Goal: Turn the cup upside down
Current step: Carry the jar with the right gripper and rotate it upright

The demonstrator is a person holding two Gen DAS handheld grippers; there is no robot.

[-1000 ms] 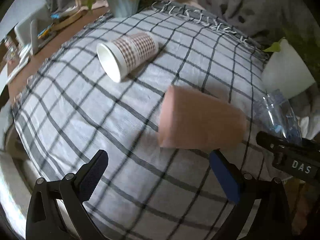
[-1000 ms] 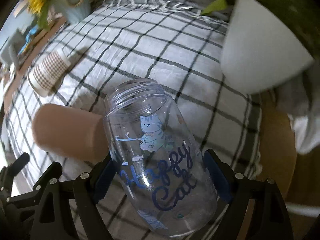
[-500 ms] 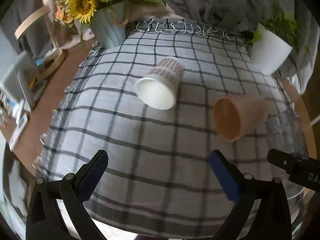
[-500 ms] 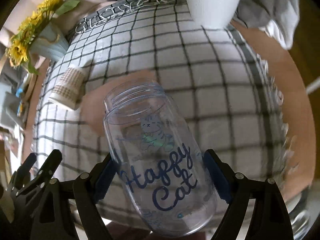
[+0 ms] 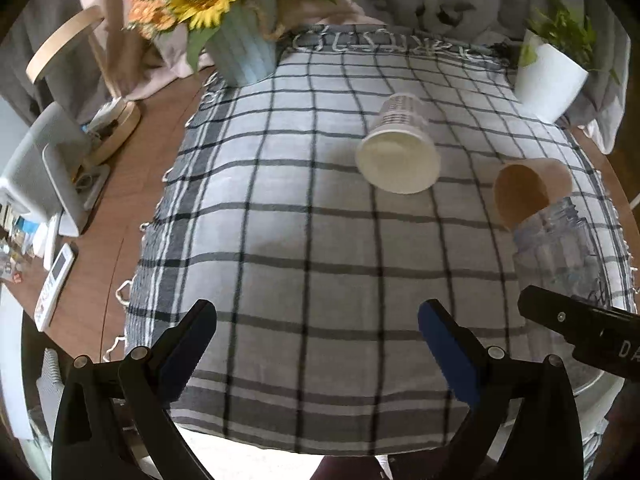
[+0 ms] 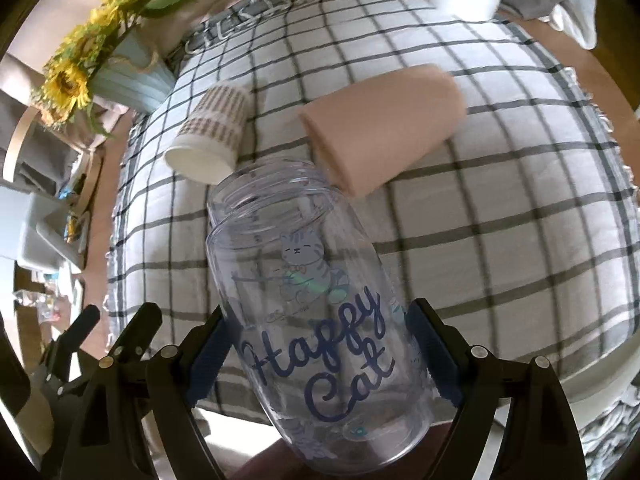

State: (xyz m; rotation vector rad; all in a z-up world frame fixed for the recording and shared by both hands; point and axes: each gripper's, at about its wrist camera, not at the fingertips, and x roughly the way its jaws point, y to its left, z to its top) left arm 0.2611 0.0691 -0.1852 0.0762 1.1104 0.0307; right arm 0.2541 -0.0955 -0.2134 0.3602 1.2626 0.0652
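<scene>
While your right gripper [image 6: 316,344] has its jaws clamped on the clear "Happy Cat" cup [image 6: 320,312], held tilted above the checked cloth [image 6: 500,208] with its mouth pointing away from you, your left gripper [image 5: 318,338] hangs with jaws wide apart, holding nothing. Paper cup [image 5: 398,148] and tan cup [image 5: 528,190] lie on their sides.

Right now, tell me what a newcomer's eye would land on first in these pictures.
The clear "Happy Cat" cup fills the right wrist view, clamped in the right claw above the checked cloth. Behind it a tan cup and a white patterned paper cup lie on their sides. Sunflowers in a pale blue pot stand at the cloth's far left corner.
</scene>
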